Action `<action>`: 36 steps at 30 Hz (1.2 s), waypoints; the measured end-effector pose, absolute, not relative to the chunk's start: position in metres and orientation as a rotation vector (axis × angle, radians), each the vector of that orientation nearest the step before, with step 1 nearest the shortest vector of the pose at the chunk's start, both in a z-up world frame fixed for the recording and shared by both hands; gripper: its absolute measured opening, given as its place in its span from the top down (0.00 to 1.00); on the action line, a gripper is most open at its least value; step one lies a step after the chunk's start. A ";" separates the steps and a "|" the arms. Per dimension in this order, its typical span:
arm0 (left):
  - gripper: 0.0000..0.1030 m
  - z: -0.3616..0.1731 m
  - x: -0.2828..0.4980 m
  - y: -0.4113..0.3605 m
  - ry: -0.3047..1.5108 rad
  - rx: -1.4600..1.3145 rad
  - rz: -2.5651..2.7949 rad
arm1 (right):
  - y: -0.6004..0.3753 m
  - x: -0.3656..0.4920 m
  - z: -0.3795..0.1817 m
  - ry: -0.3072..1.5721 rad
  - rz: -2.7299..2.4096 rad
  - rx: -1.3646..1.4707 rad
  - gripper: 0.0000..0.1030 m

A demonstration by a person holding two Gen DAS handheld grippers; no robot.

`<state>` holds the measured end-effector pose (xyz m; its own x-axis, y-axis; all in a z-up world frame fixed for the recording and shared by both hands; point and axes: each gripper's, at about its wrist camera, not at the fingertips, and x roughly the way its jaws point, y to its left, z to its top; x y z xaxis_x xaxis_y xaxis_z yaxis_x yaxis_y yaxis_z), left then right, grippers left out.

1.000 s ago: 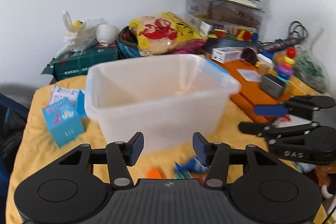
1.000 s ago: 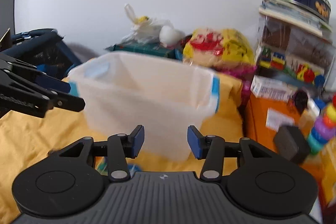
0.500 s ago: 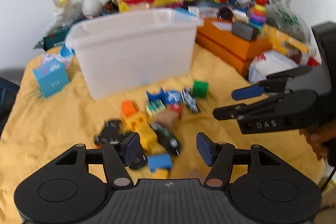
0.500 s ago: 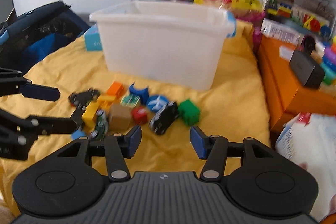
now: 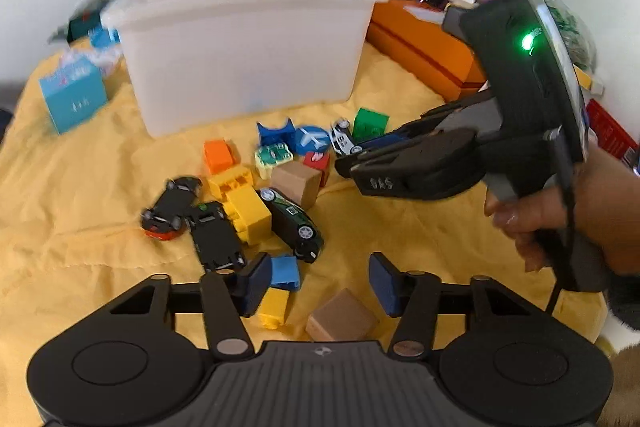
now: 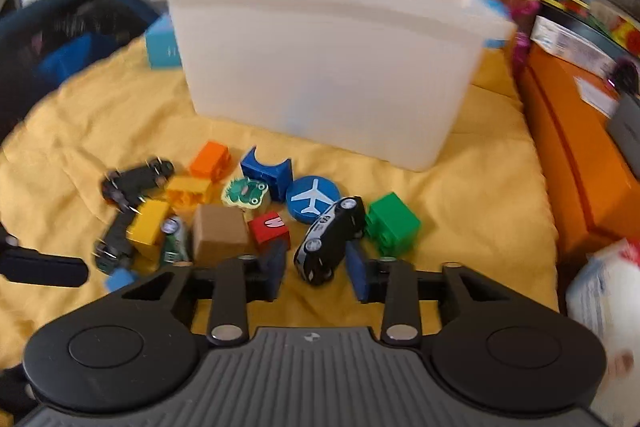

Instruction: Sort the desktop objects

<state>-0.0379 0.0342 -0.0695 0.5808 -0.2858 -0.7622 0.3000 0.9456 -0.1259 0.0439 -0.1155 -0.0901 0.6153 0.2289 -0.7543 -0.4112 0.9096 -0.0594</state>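
Observation:
A heap of toy cars and blocks lies on the yellow cloth (image 5: 400, 235) in front of a white plastic bin (image 5: 244, 47), also in the right wrist view (image 6: 328, 67). My left gripper (image 5: 316, 281) is open and empty, low over a brown cube (image 5: 340, 315), a yellow brick (image 5: 274, 305) and a blue brick (image 5: 285, 271). My right gripper (image 6: 316, 273) is open, its fingers either side of the rear of a black-and-white toy car (image 6: 330, 237). A green block (image 6: 392, 223), a blue aeroplane disc (image 6: 313, 201) and a red block (image 6: 269, 227) lie beside the car.
Orange boxes (image 6: 580, 163) stand on the right, a light blue box (image 5: 74, 97) on the left. Snack bags, books and toys are stacked behind the bin. A dark blue bag (image 6: 68, 39) lies beyond the cloth's left edge. A white bag (image 6: 604, 291) lies at the front right.
Both grippers have dropped from bin height down to the toy heap. The right gripper has moved forward around the black-and-white car. The left one is now over the nearest blocks.

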 end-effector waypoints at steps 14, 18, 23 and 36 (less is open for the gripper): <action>0.76 -0.092 0.010 0.032 0.964 -0.076 -0.237 | -0.180 -0.023 -0.078 0.848 0.371 -0.167 0.85; 0.82 -0.086 0.000 0.048 1.021 -0.356 -0.468 | -0.197 -0.025 -0.073 0.898 0.398 0.018 0.85; 0.81 -0.109 -0.012 0.049 1.086 -0.454 -0.502 | -0.225 -0.013 -0.087 1.026 0.437 0.432 0.85; 0.67 -0.072 -0.028 0.055 0.914 -0.118 -0.313 | -0.194 -0.032 -0.077 0.905 0.294 -0.077 0.73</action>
<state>-0.0281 0.0550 -0.0716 0.5692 -0.3157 -0.7592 0.2162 0.9483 -0.2323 -0.0323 -0.1945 -0.0774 0.5807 0.2189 -0.7841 -0.2835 0.9573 0.0573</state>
